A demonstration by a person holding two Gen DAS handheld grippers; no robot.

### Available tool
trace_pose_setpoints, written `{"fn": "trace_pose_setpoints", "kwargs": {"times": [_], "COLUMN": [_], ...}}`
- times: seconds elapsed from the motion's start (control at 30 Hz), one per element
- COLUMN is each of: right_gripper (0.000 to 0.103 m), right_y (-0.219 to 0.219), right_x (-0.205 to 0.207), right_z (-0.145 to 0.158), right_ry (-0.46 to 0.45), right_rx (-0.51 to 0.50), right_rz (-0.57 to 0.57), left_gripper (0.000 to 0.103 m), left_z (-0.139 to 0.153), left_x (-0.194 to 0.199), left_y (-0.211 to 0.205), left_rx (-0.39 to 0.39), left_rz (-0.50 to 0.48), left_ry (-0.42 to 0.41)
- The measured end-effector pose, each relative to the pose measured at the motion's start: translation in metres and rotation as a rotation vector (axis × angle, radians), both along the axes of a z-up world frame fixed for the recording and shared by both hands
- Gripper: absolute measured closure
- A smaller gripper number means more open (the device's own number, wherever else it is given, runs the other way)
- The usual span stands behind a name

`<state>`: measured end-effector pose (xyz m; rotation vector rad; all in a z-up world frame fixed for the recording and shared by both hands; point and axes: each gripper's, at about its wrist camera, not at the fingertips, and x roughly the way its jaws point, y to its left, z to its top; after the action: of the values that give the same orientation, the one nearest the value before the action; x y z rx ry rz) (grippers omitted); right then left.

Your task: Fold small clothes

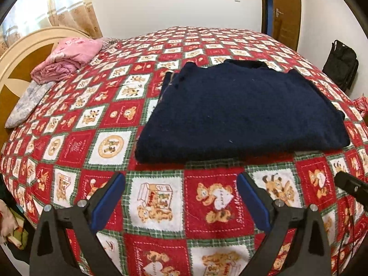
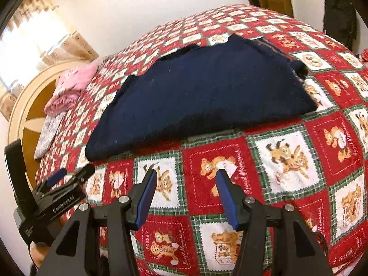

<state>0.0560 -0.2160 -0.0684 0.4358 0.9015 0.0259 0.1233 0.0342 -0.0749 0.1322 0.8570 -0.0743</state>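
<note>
"GenRobot.AI" on left hand-held gripper (image 2: 69,177); "HAPPY" on bedspread (image 1: 224,201).

A bed is taking up most of the room, and a red, white and green bedspread (image 1: 161,207) printed with teddy bears is covering it. A folded pink blanket (image 1: 69,59) is lying near the head of the bed, partly resting on a pale blue-patterned pillow (image 1: 27,103). Behind them a cream and brown headboard (image 1: 18,64) is curving up against the white wall (image 1: 172,4). Beige patterned curtains (image 1: 69,7) are hanging over a bright window beside it. On the far side a wooden door (image 1: 285,18) with a metal handle is standing in its frame, and a black bag (image 1: 342,66) is hanging on the wall to its right.
</note>
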Motion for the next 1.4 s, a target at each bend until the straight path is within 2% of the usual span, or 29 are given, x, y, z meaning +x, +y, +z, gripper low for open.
{"fn": "trace_pose_setpoints", "kwargs": {"times": [0.1,0.2,0.4,0.47,0.7,0.77,0.9,1.1,1.23,1.3,1.37,1.4], "right_gripper": [0.048,0.042,0.04,0.04,0.04,0.04,0.04,0.04,0.038,0.038,0.03,0.029], "right_y": [-0.004,-0.003,-0.009,-0.023,-0.133,-0.151,-0.171,-0.18,-0.193,-0.197,-0.199,-0.2], "right_x": [0.0,0.005,0.018,0.019,0.002,-0.001,0.009,0.052,0.094,0.108,0.117,0.118], "right_z": [0.005,0.01,0.012,0.005,-0.027,-0.028,-0.019,-0.007,-0.019,-0.029,-0.039,-0.045], "right_ry": [-0.038,-0.052,-0.086,-0.085,-0.051,-0.053,-0.102,-0.127,-0.098,-0.06,-0.037,-0.035], "right_rx": [-0.04,-0.085,-0.137,-0.097,0.075,0.101,0.138,0.077,0.1,0.078,0.057,0.082], "right_rz": [-0.028,-0.017,-0.012,-0.058,-0.416,-0.455,-0.441,-0.392,-0.363,-0.361,-0.389,-0.386], "left_gripper": [0.003,0.003,0.003,0.003,0.003,0.003,0.003,0.003,0.003,0.003,0.003,0.003], "left_z": [0.0,0.001,-0.004,-0.008,-0.017,-0.018,-0.015,-0.013,-0.016,-0.018,-0.018,-0.018], "left_x": [0.0,0.002,0.011,0.014,0.029,0.035,0.042,0.047,0.047,0.048,0.051,0.053], "left_y": [-0.004,-0.009,-0.014,-0.013,-0.011,-0.015,-0.029,-0.048,-0.055,-0.056,-0.056,-0.056], "left_rx": [-0.001,-0.001,0.006,0.006,-0.014,-0.018,-0.01,-0.023,-0.018,-0.004,0.005,0.005], "left_rz": [-0.008,-0.013,-0.02,-0.018,-0.01,-0.01,-0.035,-0.079,-0.091,-0.087,-0.077,-0.074], "left_ry": [0.001,-0.003,-0.007,-0.001,0.035,0.049,0.04,0.061,0.072,0.078,0.082,0.083]}}
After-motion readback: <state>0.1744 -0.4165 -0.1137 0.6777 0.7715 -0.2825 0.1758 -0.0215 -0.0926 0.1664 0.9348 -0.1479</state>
